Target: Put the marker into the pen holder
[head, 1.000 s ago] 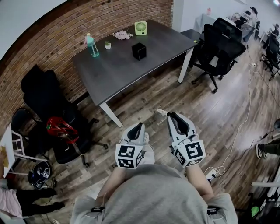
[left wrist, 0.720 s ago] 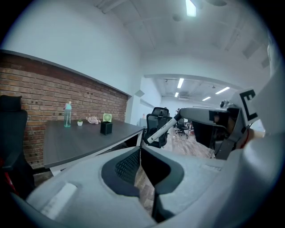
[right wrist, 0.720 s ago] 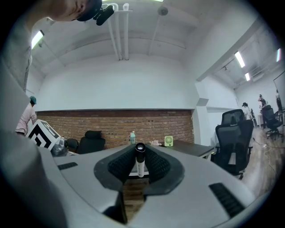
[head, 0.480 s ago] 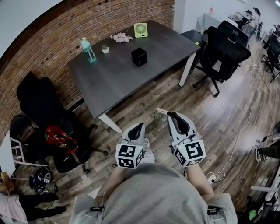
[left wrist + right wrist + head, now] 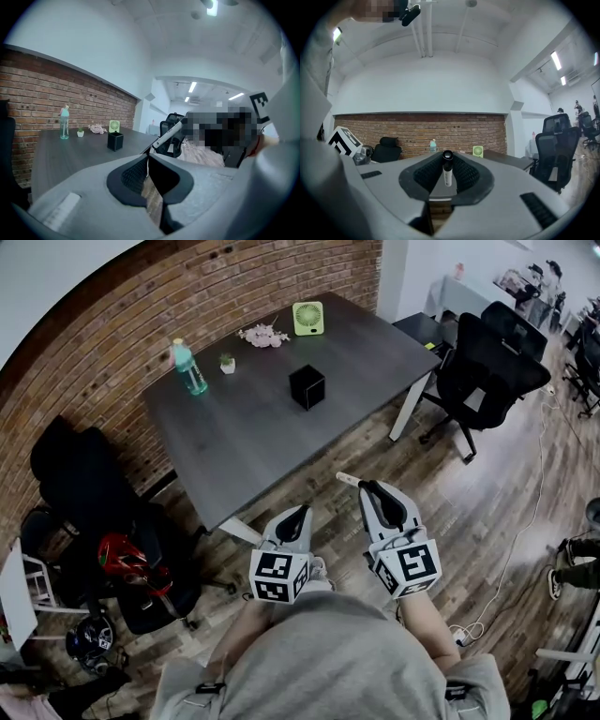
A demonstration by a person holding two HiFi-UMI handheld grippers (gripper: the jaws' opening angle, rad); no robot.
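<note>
The marker (image 5: 447, 171) is being pinched across its white barrel between the ribbed pads of the right gripper (image 5: 447, 164), with its dark cap end sticking out past the jaws. The left gripper (image 5: 147, 161) is being held beside it with its jaws pressed together on nothing.

The marker is being judged light, stiff and smooth (a round plastic barrel is likely to roll or pivot in a loose pinch). A firm hold near mid-barrel is being favoured, so that one end can be tipped down into the opening. Breakage is hardly being risked.

The pen holder (image 5: 307, 386), a small black open-topped cube, is being left well apart from both grippers, near the middle of the dark table (image 5: 244, 442). It looks light enough to be nudged aside by a careless entry.

A bottle (image 5: 188, 367), a small potted plant (image 5: 228, 363) and a green fan (image 5: 307, 318) are being kept near the table's far edge, along the brick wall (image 5: 112, 324). Wood-plank floor (image 5: 469, 512) is lying between the person and the table, with black office chairs (image 5: 492, 362) to the right.
</note>
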